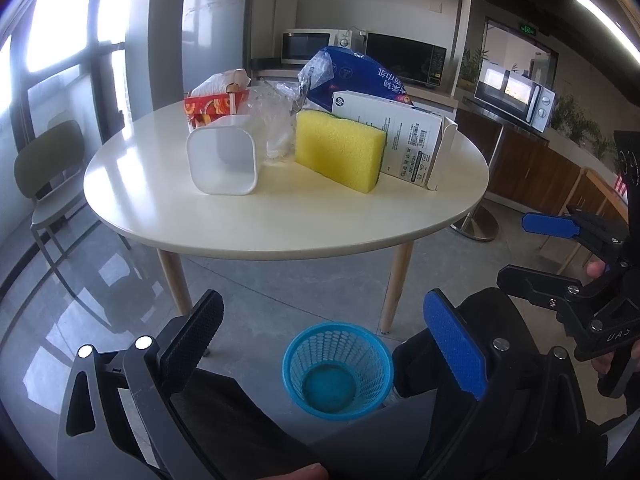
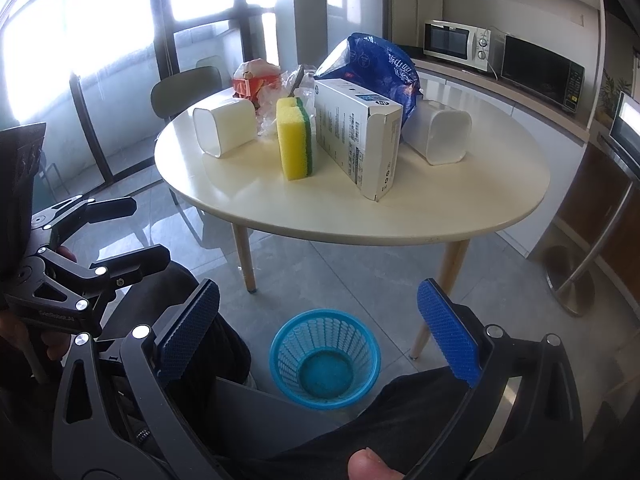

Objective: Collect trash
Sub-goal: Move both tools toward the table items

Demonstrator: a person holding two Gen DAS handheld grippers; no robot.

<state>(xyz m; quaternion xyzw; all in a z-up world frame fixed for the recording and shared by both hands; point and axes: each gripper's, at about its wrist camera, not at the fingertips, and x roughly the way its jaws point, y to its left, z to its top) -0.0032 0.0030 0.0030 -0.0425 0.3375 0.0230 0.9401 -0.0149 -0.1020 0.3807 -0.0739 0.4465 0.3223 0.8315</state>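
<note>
Two grippers — left gripper (image 1: pixel 320 344), right gripper (image 2: pixel 320 332) — jaws spread, above blue basket (image 2: pixel 325 358)

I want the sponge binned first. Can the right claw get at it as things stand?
Probably yes. The right claw is open and empty, and the sponge stands upright near the table's front, its near side unblocked; the white box sits close beside it.

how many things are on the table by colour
white: 3, two tubs and a printed box
yellow: 1, sponge
blue: 1, bag
red: 1, wrapper
clear: 1, crumpled plastic
total: 7
</note>
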